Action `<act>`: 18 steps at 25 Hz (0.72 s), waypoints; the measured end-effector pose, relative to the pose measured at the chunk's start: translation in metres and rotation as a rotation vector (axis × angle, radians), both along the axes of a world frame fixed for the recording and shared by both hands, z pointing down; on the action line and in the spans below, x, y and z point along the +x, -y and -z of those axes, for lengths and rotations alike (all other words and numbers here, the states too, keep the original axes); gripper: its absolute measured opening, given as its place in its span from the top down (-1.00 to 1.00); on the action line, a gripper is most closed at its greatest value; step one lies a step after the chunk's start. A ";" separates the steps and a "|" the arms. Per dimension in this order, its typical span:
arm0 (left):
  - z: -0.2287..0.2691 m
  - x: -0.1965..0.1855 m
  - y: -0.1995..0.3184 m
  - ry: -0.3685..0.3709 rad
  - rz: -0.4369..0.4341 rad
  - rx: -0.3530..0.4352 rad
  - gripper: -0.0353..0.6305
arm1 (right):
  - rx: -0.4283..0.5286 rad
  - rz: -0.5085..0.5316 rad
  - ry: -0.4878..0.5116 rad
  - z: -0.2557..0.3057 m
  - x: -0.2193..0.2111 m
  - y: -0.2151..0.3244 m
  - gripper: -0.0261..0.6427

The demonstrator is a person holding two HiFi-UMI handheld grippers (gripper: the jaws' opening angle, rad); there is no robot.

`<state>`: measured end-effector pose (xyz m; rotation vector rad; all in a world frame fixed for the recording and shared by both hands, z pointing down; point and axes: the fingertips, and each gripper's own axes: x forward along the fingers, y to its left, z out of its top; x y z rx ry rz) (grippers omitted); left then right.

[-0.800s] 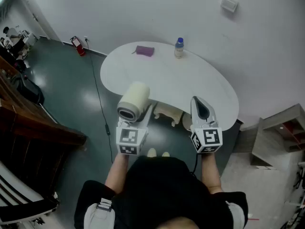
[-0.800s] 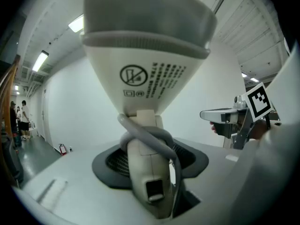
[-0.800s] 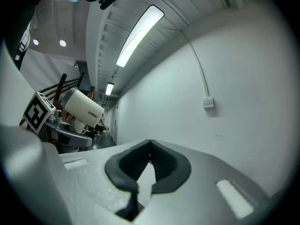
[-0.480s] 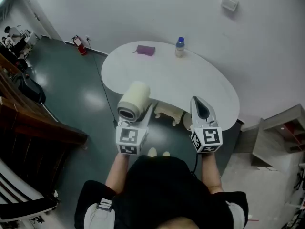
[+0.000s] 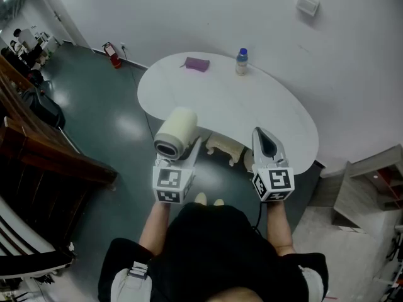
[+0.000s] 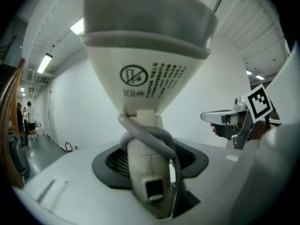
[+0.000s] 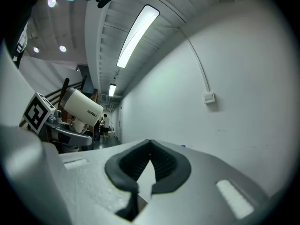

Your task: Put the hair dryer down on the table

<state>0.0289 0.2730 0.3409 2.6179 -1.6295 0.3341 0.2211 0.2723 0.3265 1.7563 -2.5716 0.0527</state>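
The left gripper (image 5: 189, 154) (image 6: 150, 165) is clamped on the handle of the cream hair dryer (image 5: 176, 133) (image 6: 146, 74), its dark pads (image 6: 110, 159) set wide on either side of that handle; the dryer stands upright in the grip, barrel on top, its dark round end facing back toward the person; a grey cord (image 6: 151, 134) is looped round the handle just under the barrel; a warning symbol and small print show on the barrel's underside, too fine to read; in the head view the dryer hangs in the air at the near left edge of the white kidney-shaped table (image 5: 271, 109), not resting on it; the right gripper (image 5: 259, 134) (image 7: 149, 145) is held level beside it at the table's near right edge, well apart from the dryer, its ribbed pads (image 7: 165, 165) pressed together at the tips with nothing between them; far across the table stand a small bottle with a blue cap (image 5: 242, 61) and, to its left, a flat purple thing (image 5: 196, 63); a red fire extinguisher (image 5: 114, 55) stands on the dark floor by the wall
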 end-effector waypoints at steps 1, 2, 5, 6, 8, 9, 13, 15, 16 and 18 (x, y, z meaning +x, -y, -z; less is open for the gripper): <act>-0.001 0.000 -0.001 0.002 0.009 -0.001 0.18 | -0.004 0.010 0.001 -0.002 0.000 -0.001 0.92; -0.002 0.000 -0.003 0.004 0.018 -0.003 0.18 | -0.008 0.020 0.002 -0.004 0.000 -0.001 0.92; -0.004 -0.005 -0.006 0.013 0.047 -0.008 0.18 | -0.014 0.043 0.008 -0.010 -0.001 -0.003 0.92; -0.004 -0.006 -0.006 0.014 0.056 -0.007 0.18 | -0.014 0.048 0.010 -0.011 -0.001 -0.002 0.92; -0.004 -0.007 -0.006 0.015 0.071 -0.007 0.18 | -0.017 0.058 0.012 -0.012 -0.001 0.002 0.92; -0.005 -0.009 -0.005 0.015 0.076 -0.009 0.18 | -0.019 0.065 0.012 -0.013 -0.002 0.004 0.92; -0.007 -0.018 0.001 0.014 0.096 -0.011 0.18 | -0.019 0.097 0.016 -0.015 -0.015 0.013 0.92; -0.008 -0.025 0.009 0.013 0.101 -0.011 0.18 | -0.017 0.111 0.017 -0.015 -0.025 0.022 0.92; -0.008 -0.029 0.014 0.011 0.103 -0.010 0.18 | -0.016 0.116 0.015 -0.015 -0.030 0.028 0.92; -0.009 -0.038 0.027 0.004 0.107 -0.008 0.18 | -0.015 0.122 0.009 -0.016 -0.039 0.042 0.92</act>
